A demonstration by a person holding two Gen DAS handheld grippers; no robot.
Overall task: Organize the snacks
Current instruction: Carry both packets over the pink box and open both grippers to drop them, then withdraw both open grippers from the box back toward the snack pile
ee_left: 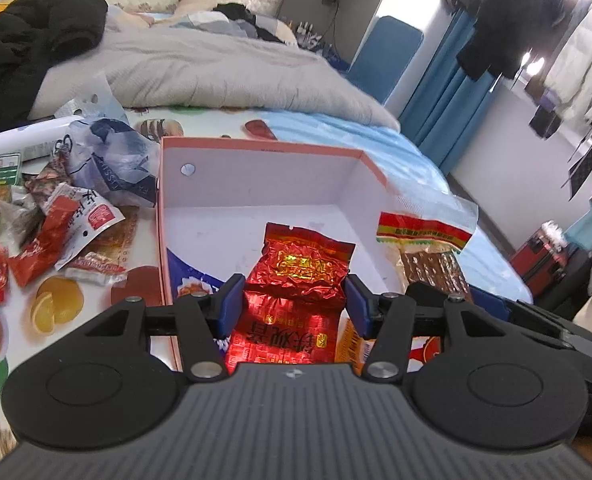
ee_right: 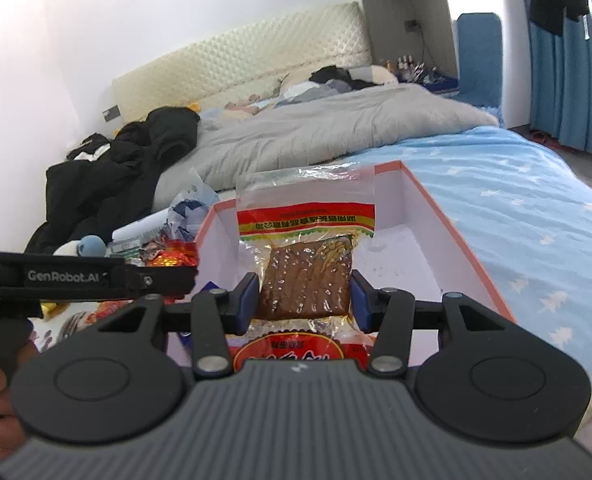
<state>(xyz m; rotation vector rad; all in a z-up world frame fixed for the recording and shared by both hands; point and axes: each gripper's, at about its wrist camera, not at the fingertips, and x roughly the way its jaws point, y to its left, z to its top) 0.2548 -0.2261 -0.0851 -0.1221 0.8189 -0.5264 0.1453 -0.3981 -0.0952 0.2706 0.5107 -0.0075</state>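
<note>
Left claw (ee_left: 294,300) clamped on red foil packet (ee_left: 296,280), right claw (ee_right: 302,298) on clear-wrapped brown snack (ee_right: 306,280); lower both well inside cardboard box (ee_left: 256,168) before releasing.

**Box floor open ahead, clutter to the left**

Ahead of the left gripper (ee_left: 294,300), the white floor of the box (ee_left: 256,184) lies bare to its far wall. A heap of snack wrappers (ee_left: 56,224) crowds its left. The right gripper (ee_right: 305,296) sits close on its right.

Crinkled red foil packet (ee_left: 296,276) and clear brown-snack pouch (ee_right: 306,276), both above the open white box (ee_left: 256,184).
</note>
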